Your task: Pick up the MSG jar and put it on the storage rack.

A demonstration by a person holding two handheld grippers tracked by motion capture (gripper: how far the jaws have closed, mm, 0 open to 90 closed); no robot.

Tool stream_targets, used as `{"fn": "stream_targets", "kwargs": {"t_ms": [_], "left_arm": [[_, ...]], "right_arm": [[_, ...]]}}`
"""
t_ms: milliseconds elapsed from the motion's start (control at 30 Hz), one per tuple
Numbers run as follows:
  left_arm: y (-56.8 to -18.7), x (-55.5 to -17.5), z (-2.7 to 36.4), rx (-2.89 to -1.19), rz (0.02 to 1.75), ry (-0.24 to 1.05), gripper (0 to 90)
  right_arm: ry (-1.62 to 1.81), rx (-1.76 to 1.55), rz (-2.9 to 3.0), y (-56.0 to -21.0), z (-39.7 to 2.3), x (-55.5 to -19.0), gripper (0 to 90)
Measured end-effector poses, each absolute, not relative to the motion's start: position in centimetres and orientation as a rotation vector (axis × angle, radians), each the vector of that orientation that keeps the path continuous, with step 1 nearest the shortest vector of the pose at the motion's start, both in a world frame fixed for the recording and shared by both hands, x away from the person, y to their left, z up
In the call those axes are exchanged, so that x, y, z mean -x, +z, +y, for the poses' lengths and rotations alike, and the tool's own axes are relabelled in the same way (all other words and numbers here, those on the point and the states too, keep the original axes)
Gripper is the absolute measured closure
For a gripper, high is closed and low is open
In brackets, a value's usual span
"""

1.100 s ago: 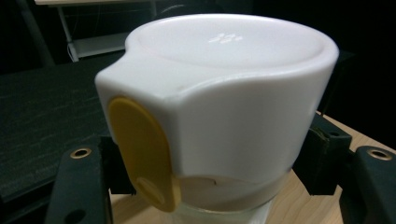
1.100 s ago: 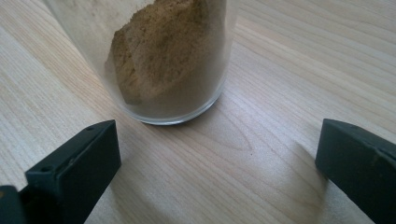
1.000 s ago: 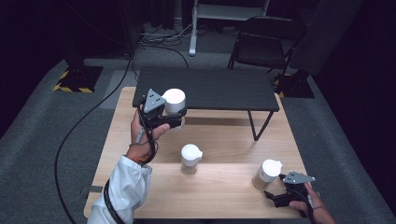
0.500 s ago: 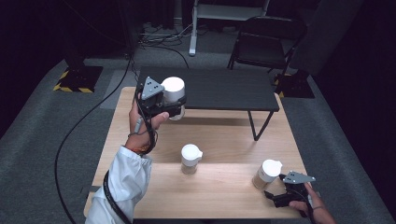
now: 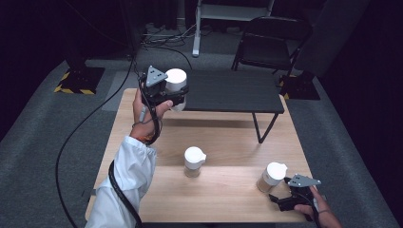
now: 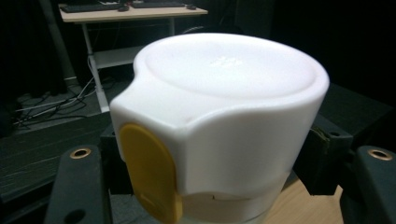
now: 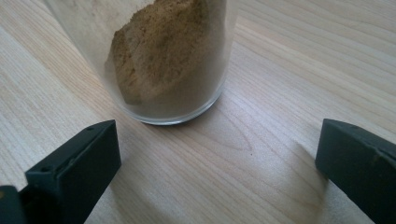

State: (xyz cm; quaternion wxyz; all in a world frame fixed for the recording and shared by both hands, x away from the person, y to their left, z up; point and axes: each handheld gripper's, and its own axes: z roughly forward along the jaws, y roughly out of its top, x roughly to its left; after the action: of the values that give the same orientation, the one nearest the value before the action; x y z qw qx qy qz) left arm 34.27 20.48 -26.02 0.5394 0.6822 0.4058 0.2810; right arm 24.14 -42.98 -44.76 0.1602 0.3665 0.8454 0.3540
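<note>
White-lidded jar (image 5: 177, 85) clamped between left gripper (image 5: 164, 95) fingers, lifted off desk (image 5: 228, 142), by dark shelf (image 5: 233, 90). Tip: keep it upright, squeeze steady, set down gently. Right gripper (image 5: 285, 199) fingers spread wide, powder jar (image 5: 272, 176) just ahead, untouched.

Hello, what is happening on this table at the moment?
A person works with a gripper in each hand. The left gripper is shut on a white-lidded jar and holds it in the air near the low black bench. The right gripper rests open on the wooden table, just before a jar of brown powder. A third jar stands mid-table.
</note>
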Motion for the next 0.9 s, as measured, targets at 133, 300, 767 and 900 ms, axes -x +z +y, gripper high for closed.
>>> {"fn": "stream_targets", "kwargs": {"t_ms": [133, 300, 767, 900], "left_arm": [[-26.2, -35.2, 20.4, -1.612, 0.972, 0.672, 29.5], [-25.5, -36.3, 20.3, -1.601, 0.98, 0.681, 29.5], [-25.1, -39.0, 19.0, -1.615, 1.024, 0.719, 29.5], [-25.3, -39.5, 18.8, -1.621, 1.038, 0.724, 29.4]], "right_arm": [[1.011, -1.047, 2.415, -44.8, -43.0, -24.1, 0.0], [1.011, -1.048, 2.415, -44.8, -43.0, -24.1, 0.0], [1.013, -1.048, 2.414, -44.8, -43.0, -24.1, 0.0], [1.013, -1.048, 2.414, -44.8, -43.0, -24.1, 0.0]]}}
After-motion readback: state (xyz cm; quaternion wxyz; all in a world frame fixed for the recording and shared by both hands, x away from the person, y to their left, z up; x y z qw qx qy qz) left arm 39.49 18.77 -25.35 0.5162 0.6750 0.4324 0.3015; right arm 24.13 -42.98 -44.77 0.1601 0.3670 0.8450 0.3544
